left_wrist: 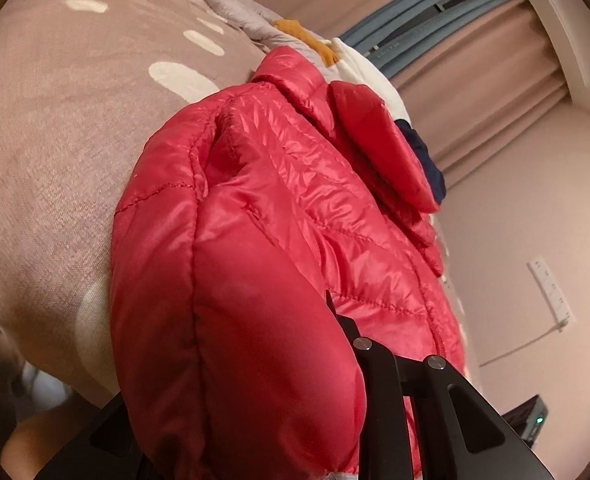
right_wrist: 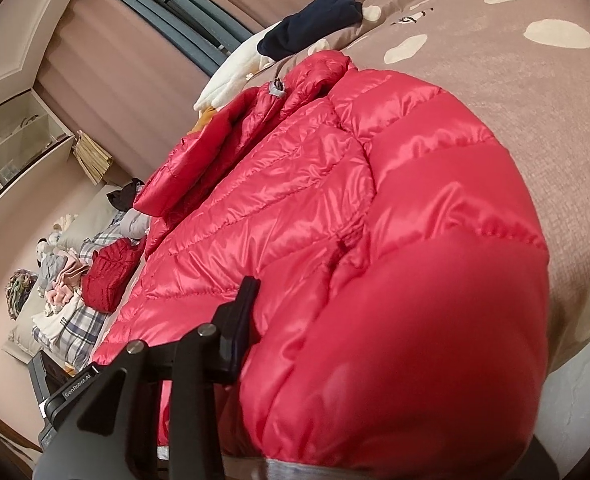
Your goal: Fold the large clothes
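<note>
In the left wrist view, the red down jacket [left_wrist: 279, 216] lies on the dotted bedspread [left_wrist: 55, 128], its collar toward the far pillows. A puffy fold of it bulges over the left gripper [left_wrist: 331, 360]; only one black finger shows beside the fabric, so the grip looks like a pinch on the near hem area, though the second finger is hidden and I cannot tell for certain.

In the right wrist view, the same jacket fills the frame, zipper pull [right_wrist: 277, 90] at the far collar. The right gripper [right_wrist: 255, 320] has one finger tip pressing against the quilted shell with cloth swelling over the other side; again probably pinching, but not provable.

The jacket looks light, soft and springy, with a slick nylon shell likely to slide out. Stitched seams or the hem band seem the firmest holds.
</note>
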The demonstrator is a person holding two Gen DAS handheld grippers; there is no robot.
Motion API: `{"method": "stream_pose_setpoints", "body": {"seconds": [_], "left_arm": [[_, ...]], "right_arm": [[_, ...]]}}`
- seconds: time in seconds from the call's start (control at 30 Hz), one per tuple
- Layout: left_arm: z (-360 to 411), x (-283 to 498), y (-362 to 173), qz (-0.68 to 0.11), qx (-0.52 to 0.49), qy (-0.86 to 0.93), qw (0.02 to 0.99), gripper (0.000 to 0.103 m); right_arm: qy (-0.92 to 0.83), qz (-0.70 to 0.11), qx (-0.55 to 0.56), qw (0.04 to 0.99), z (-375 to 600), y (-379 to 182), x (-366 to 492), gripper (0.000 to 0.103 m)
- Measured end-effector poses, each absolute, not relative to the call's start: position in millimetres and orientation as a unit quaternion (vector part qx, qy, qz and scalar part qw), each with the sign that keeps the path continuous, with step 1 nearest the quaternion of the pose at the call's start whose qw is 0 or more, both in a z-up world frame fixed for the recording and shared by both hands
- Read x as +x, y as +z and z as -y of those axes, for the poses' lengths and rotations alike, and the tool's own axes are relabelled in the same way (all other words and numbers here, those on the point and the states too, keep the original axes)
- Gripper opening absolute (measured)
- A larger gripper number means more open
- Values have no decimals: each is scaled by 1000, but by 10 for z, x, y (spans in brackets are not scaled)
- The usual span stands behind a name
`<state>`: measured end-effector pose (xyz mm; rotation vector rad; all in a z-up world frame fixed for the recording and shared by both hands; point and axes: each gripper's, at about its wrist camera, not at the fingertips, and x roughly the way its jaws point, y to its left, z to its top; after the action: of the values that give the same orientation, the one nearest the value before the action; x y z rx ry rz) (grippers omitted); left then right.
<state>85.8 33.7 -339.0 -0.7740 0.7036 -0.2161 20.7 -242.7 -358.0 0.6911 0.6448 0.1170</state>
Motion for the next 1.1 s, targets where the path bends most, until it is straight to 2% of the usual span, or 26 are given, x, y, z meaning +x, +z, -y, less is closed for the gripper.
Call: {"method": "stream_pose_setpoints", "body": {"seconds": [0.77,1.1], "left_arm": [[-310,849,-3376,-334,-358,-98,866,23],[-293,819,-3331,-335,-365,-71,866,23]], "right_arm": [[55,-307,323,894,2393,-3571,200,32],[36,-334,273,901,2287,-3444,272,31]]}}
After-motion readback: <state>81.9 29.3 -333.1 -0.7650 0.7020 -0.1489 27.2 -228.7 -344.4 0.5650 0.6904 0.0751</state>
